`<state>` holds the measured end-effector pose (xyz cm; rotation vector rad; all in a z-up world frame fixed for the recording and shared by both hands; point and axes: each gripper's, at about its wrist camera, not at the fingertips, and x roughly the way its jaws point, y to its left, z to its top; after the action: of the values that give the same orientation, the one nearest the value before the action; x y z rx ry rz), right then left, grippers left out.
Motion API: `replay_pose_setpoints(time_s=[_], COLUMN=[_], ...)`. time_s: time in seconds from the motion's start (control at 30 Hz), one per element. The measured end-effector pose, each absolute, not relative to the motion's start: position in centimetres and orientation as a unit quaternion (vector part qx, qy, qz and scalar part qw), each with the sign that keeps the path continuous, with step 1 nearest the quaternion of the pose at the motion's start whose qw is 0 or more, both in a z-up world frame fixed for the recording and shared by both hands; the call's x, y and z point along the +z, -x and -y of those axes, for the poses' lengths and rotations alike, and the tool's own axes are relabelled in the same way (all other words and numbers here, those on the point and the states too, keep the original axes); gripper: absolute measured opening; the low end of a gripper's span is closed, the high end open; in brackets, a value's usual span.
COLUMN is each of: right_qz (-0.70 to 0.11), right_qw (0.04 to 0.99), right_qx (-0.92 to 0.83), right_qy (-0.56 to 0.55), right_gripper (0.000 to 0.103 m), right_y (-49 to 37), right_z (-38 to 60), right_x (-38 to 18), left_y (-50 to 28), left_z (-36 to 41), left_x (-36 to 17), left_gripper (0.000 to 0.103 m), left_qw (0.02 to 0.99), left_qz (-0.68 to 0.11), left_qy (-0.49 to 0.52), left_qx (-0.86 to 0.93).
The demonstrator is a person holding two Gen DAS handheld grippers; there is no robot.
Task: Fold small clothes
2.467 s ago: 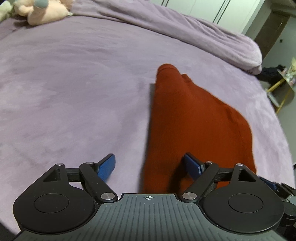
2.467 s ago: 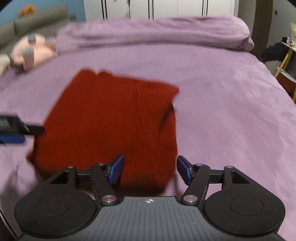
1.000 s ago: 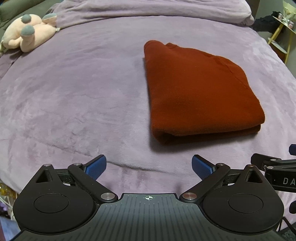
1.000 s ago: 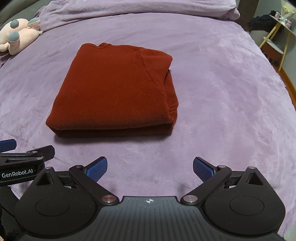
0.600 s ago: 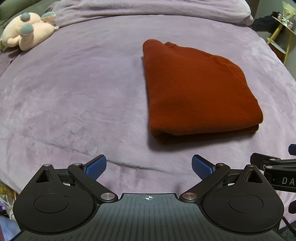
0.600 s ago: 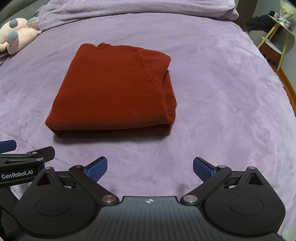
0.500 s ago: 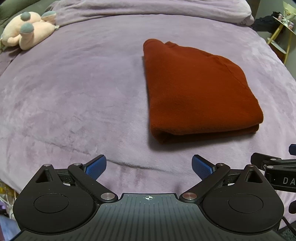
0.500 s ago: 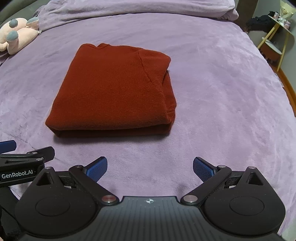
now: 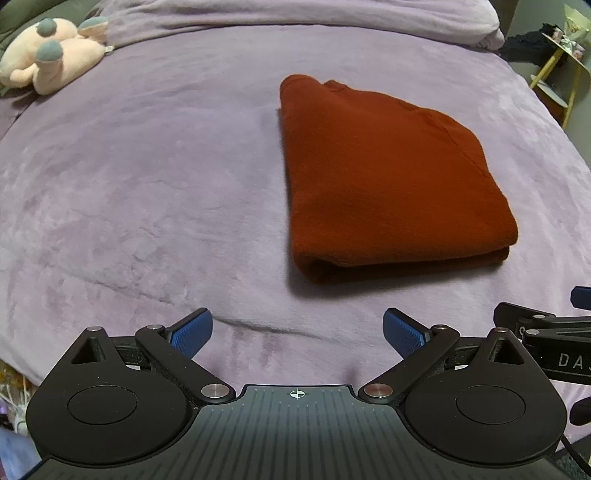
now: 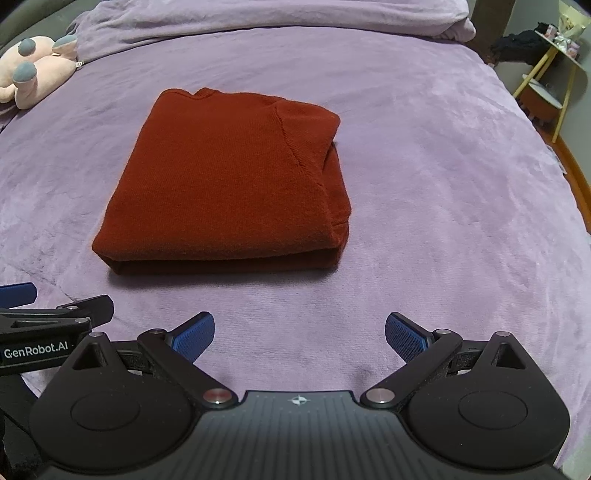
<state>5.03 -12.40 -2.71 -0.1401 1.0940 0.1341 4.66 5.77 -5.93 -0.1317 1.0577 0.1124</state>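
A rust-red knit garment (image 9: 388, 177) lies folded into a thick rectangle on the purple bed cover (image 9: 147, 192); it also shows in the right wrist view (image 10: 229, 184). My left gripper (image 9: 297, 330) is open and empty, held back from the garment near the bed's front edge. My right gripper (image 10: 299, 334) is open and empty, also short of the garment's near folded edge. Each gripper's side shows in the other's view: the right one (image 9: 546, 332) and the left one (image 10: 44, 328).
A pink plush toy (image 9: 48, 55) lies at the far left of the bed, also seen in the right wrist view (image 10: 29, 74). A rolled purple duvet (image 10: 258, 18) runs along the back. A yellow-legged side table (image 10: 554, 74) stands off the bed to the right.
2.5 s ago both grippers were at the garment, less wide open. They have since pulled back toward the bed's front edge and opened wide. Over the last second nothing has moved.
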Motion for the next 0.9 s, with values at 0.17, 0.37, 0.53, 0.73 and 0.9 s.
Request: replay_pose_setpoints(time_s=[0.17, 0.37, 0.53, 0.73, 0.9], right_qz=[-0.519, -0.519, -0.52, -0.52, -0.521], right_qw=[0.85, 0.85, 0.849, 0.849, 0.849], right_qx=[0.063, 0.064, 0.069, 0.068, 0.067], right_qy=[0.067, 0.064, 0.061, 0.062, 0.062], right_gripper=[0.099, 0.099, 0.099, 0.099, 0.099], right_y=[-5.0, -5.04, -4.97, -4.93, -5.03], right_z=[12.41, 12.44, 12.51, 12.43, 12.48], right_x=[-2.68, -2.56, -2.51, -2.6, -2.67], left_y=[-4.65, -4.68, -4.65, -4.65, -4.53], left_z=[-5.73, -5.54, -5.45, -5.55, -5.46], left_x=[-5.83, -5.79, -5.83, -5.76, -5.7], left_gripper=[0.101, 0.101, 0.101, 0.101, 0.101], left_qw=[0.86, 0.86, 0.86, 0.86, 0.86], left_qz=[-0.504, -0.505, -0.505, -0.504, -0.504], left_qy=[0.063, 0.059, 0.06, 0.065, 0.066], left_qx=[0.053, 0.051, 0.05, 0.046, 0.043])
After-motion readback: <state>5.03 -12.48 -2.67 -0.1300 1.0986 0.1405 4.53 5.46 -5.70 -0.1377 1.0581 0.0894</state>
